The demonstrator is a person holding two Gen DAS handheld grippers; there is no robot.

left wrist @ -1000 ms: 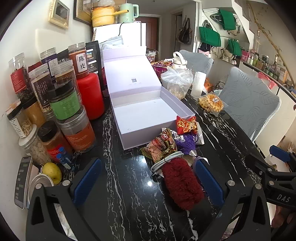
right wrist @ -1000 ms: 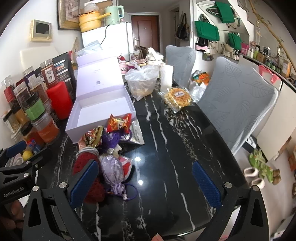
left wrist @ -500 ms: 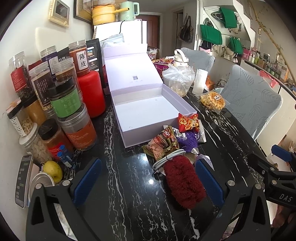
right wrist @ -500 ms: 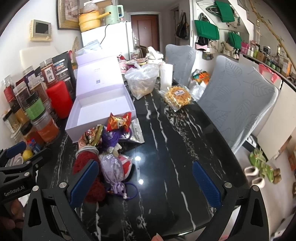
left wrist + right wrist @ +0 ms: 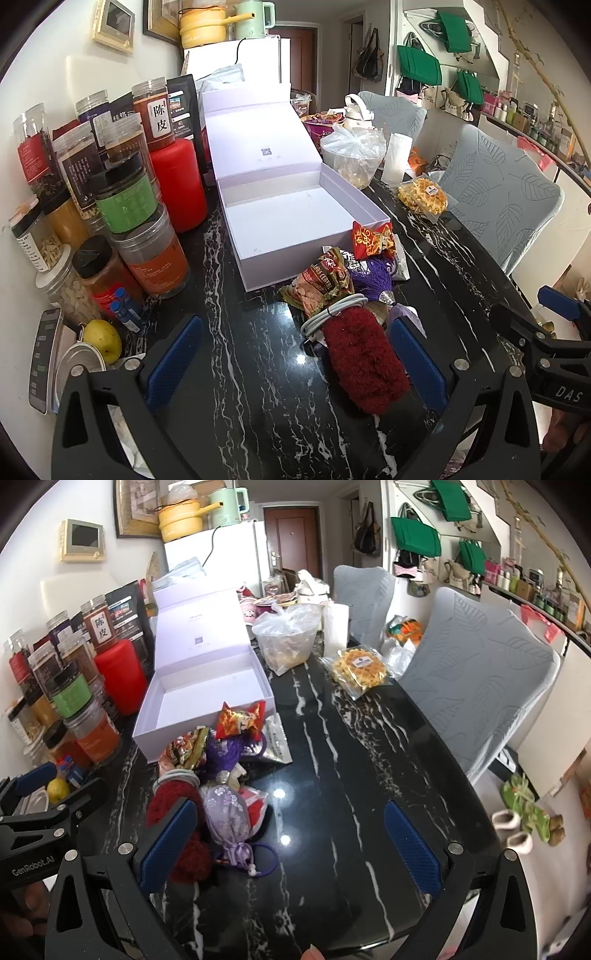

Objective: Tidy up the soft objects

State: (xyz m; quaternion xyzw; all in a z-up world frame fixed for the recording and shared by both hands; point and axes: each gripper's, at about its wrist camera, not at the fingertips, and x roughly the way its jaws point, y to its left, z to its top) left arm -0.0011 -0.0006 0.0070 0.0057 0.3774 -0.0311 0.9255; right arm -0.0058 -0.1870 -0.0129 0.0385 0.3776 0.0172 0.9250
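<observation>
Crimson fuzzy pouch (image 5: 364, 363) lies between your spread, empty left gripper (image 5: 295, 363) fingers; right gripper (image 5: 290, 845) equally spread; next, pinch it for the white box (image 5: 295, 229) ahead.

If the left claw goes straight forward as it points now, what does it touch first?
Probably the bare black table: the open left claw aims just left of the red fuzzy item. Farther on stands the white box; depth is unclear.

Two low forward views, shared white box (image 5: 295, 221)
</observation>
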